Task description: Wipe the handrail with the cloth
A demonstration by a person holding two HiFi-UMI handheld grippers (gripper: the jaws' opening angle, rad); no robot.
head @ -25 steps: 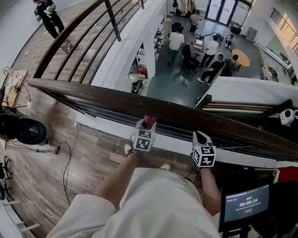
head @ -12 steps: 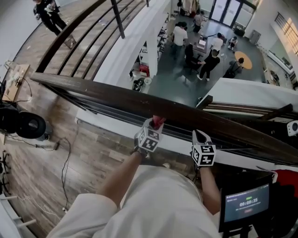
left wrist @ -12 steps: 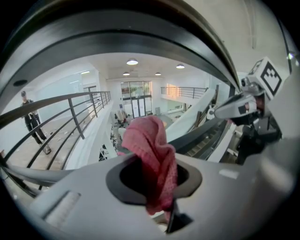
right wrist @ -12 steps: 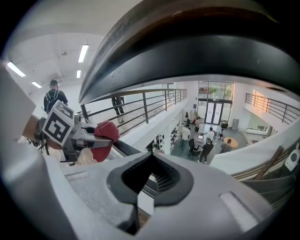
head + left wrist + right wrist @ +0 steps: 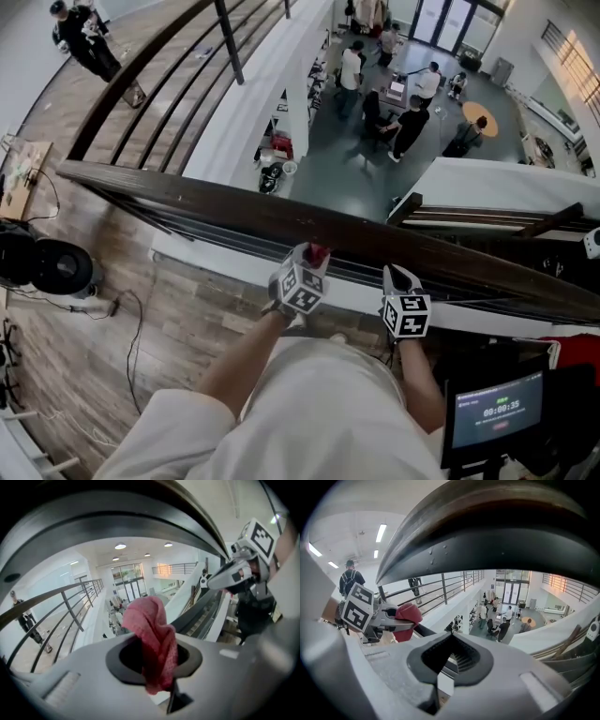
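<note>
At the near side of the handrail (image 5: 281, 211), the left gripper (image 5: 307, 262), with the cloth (image 5: 318, 253) in its jaws, sits just left of the right gripper (image 5: 395, 274), with people (image 5: 405, 124) on a lower floor (image 5: 342, 164) beyond.

Bright light fills the hall (image 5: 375, 178), from ceiling lamps (image 5: 380, 532) and big windows (image 5: 126, 581). All three views bend hard at the edges. Both gripper views have black corners, and the rail (image 5: 117, 522) close above looks dark and blurry.

White shirt (image 5: 319, 403) — black-and-white marker cubes (image 5: 302, 286)
</note>
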